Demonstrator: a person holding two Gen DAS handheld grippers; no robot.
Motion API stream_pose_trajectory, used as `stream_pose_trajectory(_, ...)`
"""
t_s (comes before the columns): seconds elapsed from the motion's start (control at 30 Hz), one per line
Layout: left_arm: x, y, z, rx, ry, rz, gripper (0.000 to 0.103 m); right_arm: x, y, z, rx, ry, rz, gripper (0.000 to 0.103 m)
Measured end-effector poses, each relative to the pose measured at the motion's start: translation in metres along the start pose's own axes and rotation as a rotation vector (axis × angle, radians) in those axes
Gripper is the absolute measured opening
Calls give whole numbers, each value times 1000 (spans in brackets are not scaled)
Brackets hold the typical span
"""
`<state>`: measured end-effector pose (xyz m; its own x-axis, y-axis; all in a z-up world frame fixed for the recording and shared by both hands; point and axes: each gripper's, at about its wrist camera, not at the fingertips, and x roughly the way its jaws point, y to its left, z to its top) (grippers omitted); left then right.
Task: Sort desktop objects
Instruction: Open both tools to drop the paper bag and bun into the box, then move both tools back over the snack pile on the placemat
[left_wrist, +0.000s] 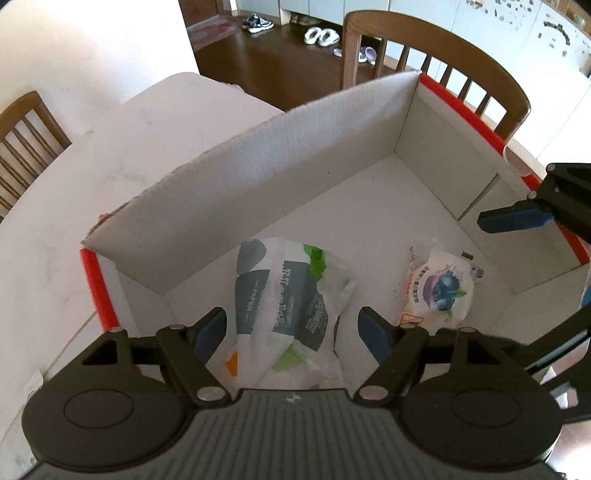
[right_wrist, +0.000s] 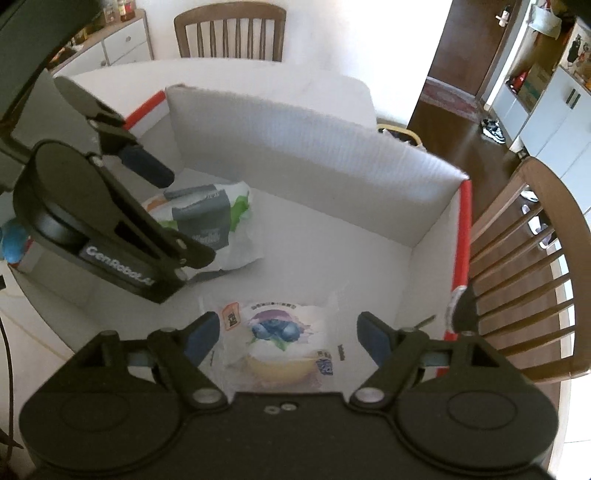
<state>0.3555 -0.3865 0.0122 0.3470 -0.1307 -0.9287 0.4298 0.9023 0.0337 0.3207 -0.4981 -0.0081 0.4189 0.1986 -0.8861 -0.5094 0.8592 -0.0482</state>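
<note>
Claws (left_wrist: 293, 332) (right_wrist: 288, 334) gape over box (left_wrist: 295, 147) on white table (left_wrist: 129, 147).

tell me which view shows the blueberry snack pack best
Right wrist: the blueberry snack pack lies centred between the open right gripper. Left wrist shows it smaller, off to the right in the box.

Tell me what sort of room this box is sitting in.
Most likely a home dining area. The cardboard box sits on a white table ringed by wooden dining chairs, with shoes and slippers on the dark wood floor and white cabinets behind.
</note>
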Motion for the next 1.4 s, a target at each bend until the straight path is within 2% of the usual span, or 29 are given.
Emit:
stream_pose_trajectory(0.1, -9, 6, -12, -9, -19, -4, 78, -6, -1, -2, 13, -17, 4, 82)
stream_pose_trajectory(0.3, -6, 8, -12, -30, -51, -14, 78, -20, 5, -6, 4, -52, 20, 82)
stream_pose_trajectory(0.77, -45, 7, -37, -76, -148, -46, 78, -63, 22, -13, -9, -139, 34, 82)
stream_pose_trajectory(1.4, -102, 20, -95, -71, -261, -103, 78, -106, 79, -21, 16, -223, -3, 82)
